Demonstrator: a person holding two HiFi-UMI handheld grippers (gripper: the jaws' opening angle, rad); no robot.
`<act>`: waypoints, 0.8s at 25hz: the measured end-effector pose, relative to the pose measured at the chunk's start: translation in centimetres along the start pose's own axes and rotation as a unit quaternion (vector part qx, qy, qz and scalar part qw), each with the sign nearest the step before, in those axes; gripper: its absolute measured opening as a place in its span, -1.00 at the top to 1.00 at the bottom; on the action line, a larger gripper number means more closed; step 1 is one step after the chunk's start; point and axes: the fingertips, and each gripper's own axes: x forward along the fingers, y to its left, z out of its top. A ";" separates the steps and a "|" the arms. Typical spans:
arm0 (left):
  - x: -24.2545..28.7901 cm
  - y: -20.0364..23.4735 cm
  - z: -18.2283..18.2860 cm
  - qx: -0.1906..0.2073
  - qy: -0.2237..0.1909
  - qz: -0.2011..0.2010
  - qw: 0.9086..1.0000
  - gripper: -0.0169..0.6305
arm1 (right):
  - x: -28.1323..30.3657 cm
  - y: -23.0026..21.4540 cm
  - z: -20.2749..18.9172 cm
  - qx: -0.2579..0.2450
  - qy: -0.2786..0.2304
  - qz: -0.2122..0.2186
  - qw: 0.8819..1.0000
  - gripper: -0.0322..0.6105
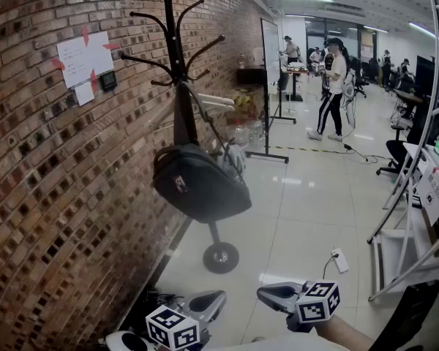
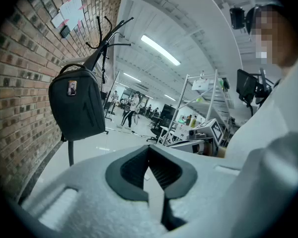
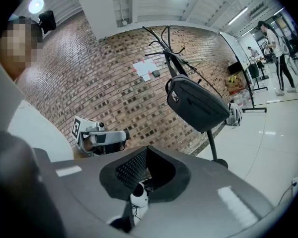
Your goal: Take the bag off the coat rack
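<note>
Left gripper and right gripper above glossy floor, brick wall alongside

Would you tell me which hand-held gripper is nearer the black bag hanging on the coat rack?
Left, narrowly, I think. The left hand-held gripper sits low, almost beneath the black fabric bag; the right hand-held gripper is also low but offset to its right.

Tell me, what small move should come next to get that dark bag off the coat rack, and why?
Probably raise the right gripper toward the dark grey fabric bag and open its jaws. Both it and the left gripper sit low, well short of the bag, jaws shut and empty; the bag hangs from the black metal coat rack.
</note>
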 end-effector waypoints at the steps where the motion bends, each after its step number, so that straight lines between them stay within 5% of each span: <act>1: 1.2 0.0 0.7 0.004 -0.001 -0.003 1.000 0.94 | -0.5 -1.0 0.8 -0.001 -0.002 0.000 1.000 0.90; 9: 8.4 -0.7 6.8 0.067 -0.018 -0.009 0.998 0.94 | -3.6 -7.2 6.7 -0.021 -0.028 0.011 0.999 0.90; 20: 10.5 3.7 12.7 0.072 -0.048 -0.003 0.996 0.94 | -4.4 -12.3 9.7 -0.019 -0.046 0.013 0.999 0.90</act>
